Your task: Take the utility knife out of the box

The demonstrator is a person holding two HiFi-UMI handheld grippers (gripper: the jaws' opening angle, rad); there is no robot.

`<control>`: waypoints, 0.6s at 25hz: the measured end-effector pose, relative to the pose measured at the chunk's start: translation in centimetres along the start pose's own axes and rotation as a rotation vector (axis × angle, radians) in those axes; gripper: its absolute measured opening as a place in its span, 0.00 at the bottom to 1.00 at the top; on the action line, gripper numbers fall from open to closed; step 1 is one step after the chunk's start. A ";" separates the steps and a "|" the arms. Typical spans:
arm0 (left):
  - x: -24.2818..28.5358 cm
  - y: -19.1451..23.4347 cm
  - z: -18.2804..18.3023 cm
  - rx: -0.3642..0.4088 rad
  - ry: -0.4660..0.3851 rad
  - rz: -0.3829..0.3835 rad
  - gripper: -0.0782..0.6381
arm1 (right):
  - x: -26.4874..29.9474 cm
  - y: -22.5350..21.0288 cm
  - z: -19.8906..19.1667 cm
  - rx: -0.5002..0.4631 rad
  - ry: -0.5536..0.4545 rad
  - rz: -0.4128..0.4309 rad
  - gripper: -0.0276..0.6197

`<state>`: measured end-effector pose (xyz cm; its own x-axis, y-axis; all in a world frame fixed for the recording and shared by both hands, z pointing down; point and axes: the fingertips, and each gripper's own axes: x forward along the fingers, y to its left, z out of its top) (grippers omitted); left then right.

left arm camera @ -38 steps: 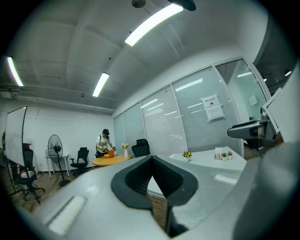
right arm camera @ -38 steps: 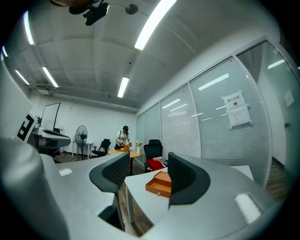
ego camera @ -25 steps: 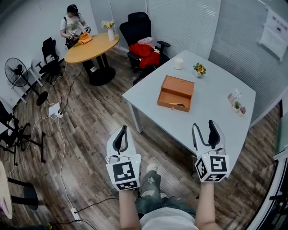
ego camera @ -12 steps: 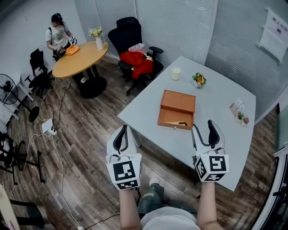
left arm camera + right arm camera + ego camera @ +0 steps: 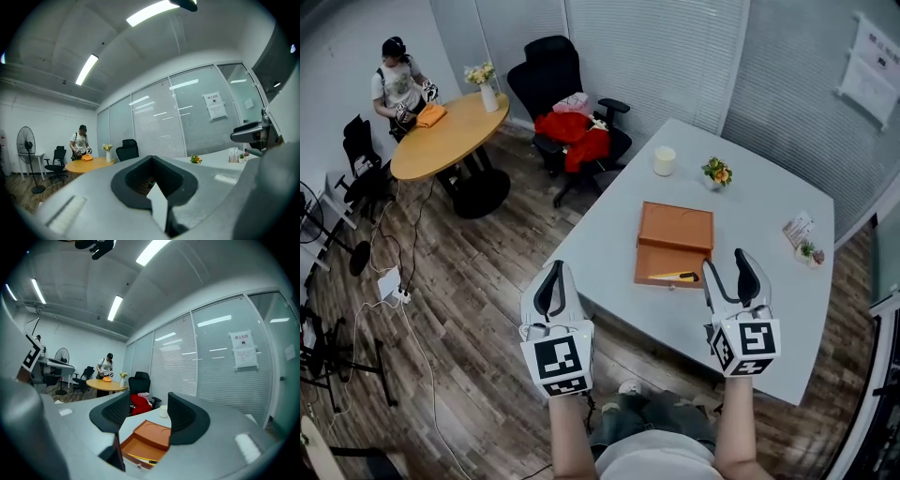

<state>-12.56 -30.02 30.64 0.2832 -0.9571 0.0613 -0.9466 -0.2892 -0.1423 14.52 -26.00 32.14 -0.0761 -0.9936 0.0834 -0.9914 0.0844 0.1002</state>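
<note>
Flat orange box lies open; slim yellow utility knife, seemingly black-tipped, lies inside along its near edge.

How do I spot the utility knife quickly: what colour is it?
The utility knife is yellow with a black end; the head view shows it best.

Office room — dark wood-plank floor, glass partition walls with closed blinds, a paper notice on one. Grey rectangular table near centre; round wooden table far left, a person standing at it. Black office chair holding red cloth. Standing fan — ceiling strip lights on.
</note>
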 end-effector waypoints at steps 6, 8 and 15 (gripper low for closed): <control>1.6 0.4 -1.0 -0.011 0.026 -0.009 0.11 | 1.1 -1.0 -0.7 -0.022 0.034 -0.021 0.43; 2.0 0.4 -1.3 -0.012 0.036 -0.011 0.11 | 1.5 -1.5 -1.2 -0.026 0.052 -0.026 0.43; 4.4 0.2 -2.5 -0.008 0.074 -0.006 0.11 | 4.5 -2.7 -2.6 -0.030 0.091 -0.002 0.43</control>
<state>-11.85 -34.24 33.37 0.2769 -0.9514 0.1348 -0.9463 -0.2944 -0.1337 17.11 -30.51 34.85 -0.0632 -0.9829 0.1730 -0.9877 0.0864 0.1301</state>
